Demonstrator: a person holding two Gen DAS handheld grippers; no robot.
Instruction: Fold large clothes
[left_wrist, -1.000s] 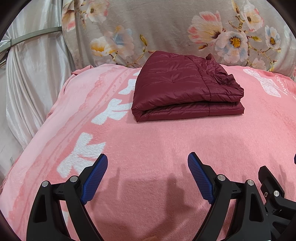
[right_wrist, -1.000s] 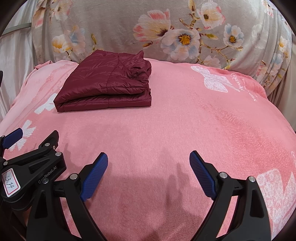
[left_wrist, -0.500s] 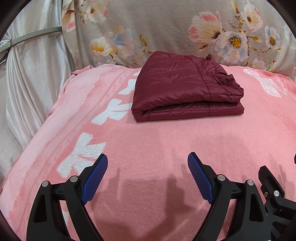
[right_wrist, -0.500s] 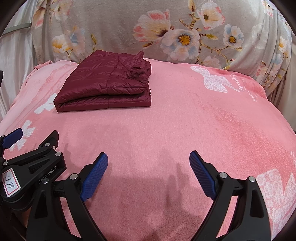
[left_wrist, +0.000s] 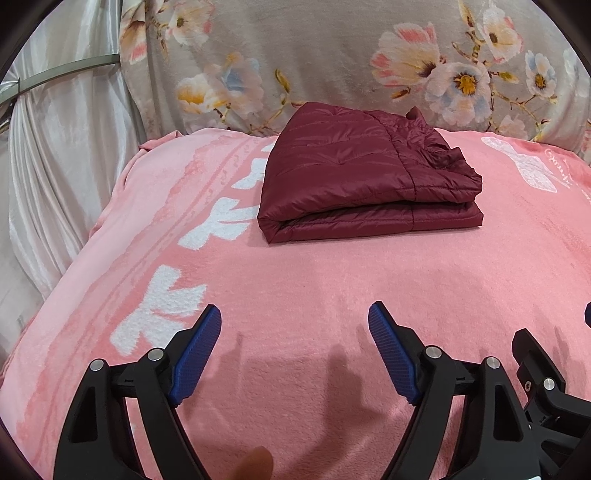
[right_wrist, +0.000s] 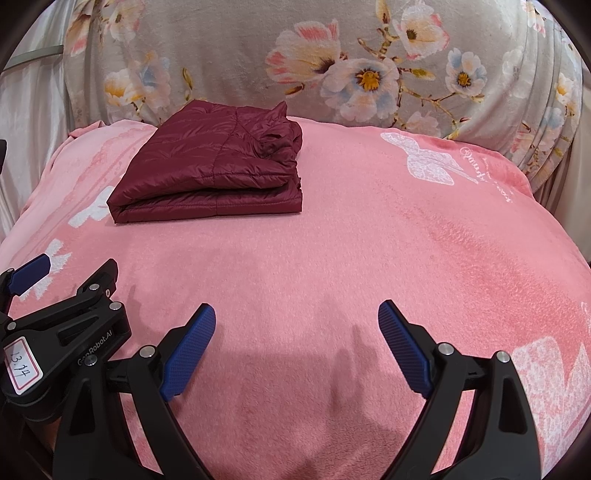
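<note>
A maroon quilted jacket (left_wrist: 365, 177) (right_wrist: 218, 170) lies folded into a thick rectangle at the far side of the pink blanket (left_wrist: 295, 288) (right_wrist: 369, 240). Well short of it, my left gripper (left_wrist: 294, 325) hovers over bare blanket; its jaws are closing slightly with nothing between the blue pads. The right gripper (right_wrist: 296, 321) is open and empty, also over bare blanket near the front edge. In the right wrist view the left gripper's black frame (right_wrist: 70, 325) sits close at the lower left.
A grey floral cover (left_wrist: 332, 55) (right_wrist: 332, 55) rises behind the blanket like a backrest. A pale satin curtain (left_wrist: 55, 147) hangs at the left. White bow prints mark the blanket. A fingertip (left_wrist: 255, 463) shows at the bottom of the left wrist view.
The left gripper's pads have drawn a little closer together. Both hands and the jacket have stayed where they were.
</note>
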